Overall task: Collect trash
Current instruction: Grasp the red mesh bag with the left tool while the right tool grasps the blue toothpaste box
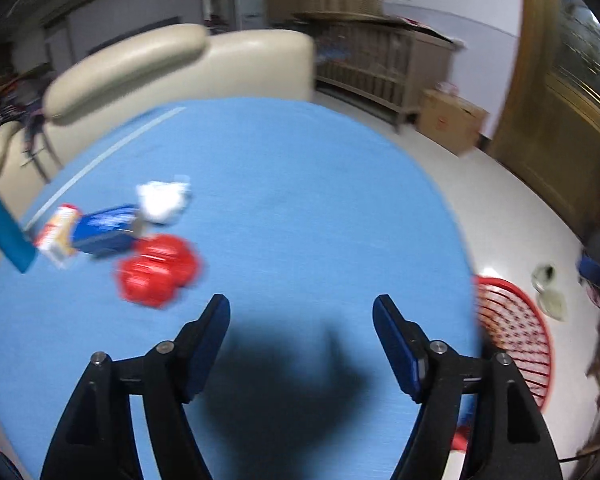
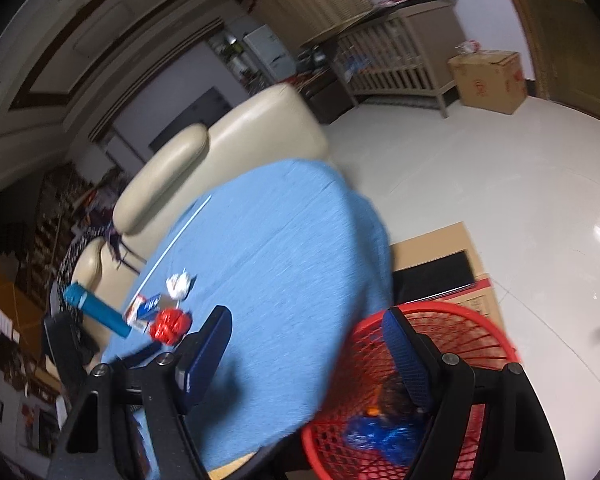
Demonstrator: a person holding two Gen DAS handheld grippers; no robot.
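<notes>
A blue-clothed table (image 1: 300,200) holds a cluster of trash at its left: a red crumpled wrapper (image 1: 158,270), a blue box (image 1: 104,232), a small red-and-white carton (image 1: 58,234) and a white crumpled tissue (image 1: 162,200). The cluster also shows in the right wrist view: the red wrapper (image 2: 170,325), the blue box (image 2: 150,306), the tissue (image 2: 179,283). My left gripper (image 1: 302,312) is open and empty above the table, right of the trash. My right gripper (image 2: 306,322) is open and empty over the table edge and a red mesh bin (image 2: 452,332) holding blue trash (image 2: 384,438).
A teal box (image 2: 96,310) sits at the table's left edge. A cream sofa (image 1: 188,68) stands behind the table. The red bin (image 1: 516,332) stands on the white floor right of the table. Cardboard boxes (image 2: 488,76) and a wooden crib (image 2: 396,64) are farther back.
</notes>
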